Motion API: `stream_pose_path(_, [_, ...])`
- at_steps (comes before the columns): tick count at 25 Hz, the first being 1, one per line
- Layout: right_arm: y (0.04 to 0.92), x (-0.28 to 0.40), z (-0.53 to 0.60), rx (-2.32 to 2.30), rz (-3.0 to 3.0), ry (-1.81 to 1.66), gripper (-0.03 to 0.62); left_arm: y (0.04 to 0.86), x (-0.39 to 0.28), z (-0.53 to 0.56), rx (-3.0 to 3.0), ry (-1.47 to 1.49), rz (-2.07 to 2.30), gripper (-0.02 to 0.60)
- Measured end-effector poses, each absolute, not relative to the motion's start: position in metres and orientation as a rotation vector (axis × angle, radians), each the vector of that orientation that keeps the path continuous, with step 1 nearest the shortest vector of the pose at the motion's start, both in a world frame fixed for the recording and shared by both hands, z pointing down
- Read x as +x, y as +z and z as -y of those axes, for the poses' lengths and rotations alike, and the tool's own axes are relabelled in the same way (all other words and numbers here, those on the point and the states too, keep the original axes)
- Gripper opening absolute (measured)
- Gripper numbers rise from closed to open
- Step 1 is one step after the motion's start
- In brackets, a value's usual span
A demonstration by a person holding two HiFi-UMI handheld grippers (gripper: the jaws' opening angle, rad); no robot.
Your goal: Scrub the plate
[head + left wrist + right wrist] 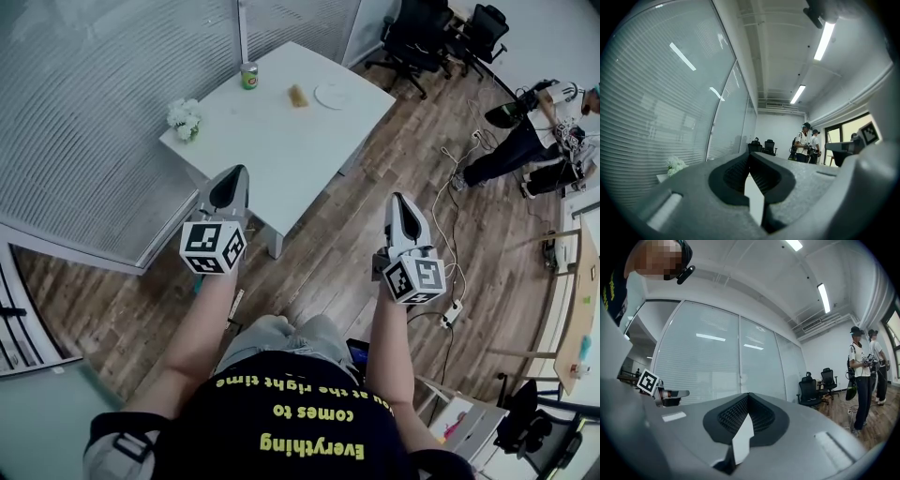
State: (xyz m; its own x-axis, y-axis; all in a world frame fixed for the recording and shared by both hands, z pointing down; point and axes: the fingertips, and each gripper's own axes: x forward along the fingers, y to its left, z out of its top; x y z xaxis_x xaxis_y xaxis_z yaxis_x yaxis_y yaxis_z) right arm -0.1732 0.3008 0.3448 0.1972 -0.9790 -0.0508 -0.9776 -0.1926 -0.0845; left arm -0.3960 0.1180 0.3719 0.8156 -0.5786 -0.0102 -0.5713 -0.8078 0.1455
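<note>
A white plate [331, 96] lies on the far part of the white table [281, 141], with a yellowish sponge [298, 95] just left of it. Both grippers are held level in front of the person, short of the table's near corner and well away from the plate. My left gripper [236, 172] is shut with nothing between its jaws; the left gripper view shows its tips [750, 154] meeting. My right gripper [399, 197] is likewise shut and empty, tips [748, 394] together. The plate and sponge do not show in either gripper view.
A green can [248, 75] and a bunch of white flowers [184, 118] stand on the table's left side. A glass wall with blinds [94, 112] runs along the left. Office chairs [422, 37] stand at the back, people [525, 141] at the right, cables and a power strip [452, 314] on the wooden floor.
</note>
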Motion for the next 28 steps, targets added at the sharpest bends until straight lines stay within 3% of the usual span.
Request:
stream_pose_path(20, [0.352,-0.138,-0.26,-2.269,-1.983,-0.03,0.005,0.381,-0.374,-0.092,2.865,-0.051,1.037,0.002])
stream_pose_path(28, [0.355,-0.078,-0.233,-2.245,-2.01,-0.057,0.005,0.387,-0.317,-0.071,2.85,-0.037,1.062,0.002])
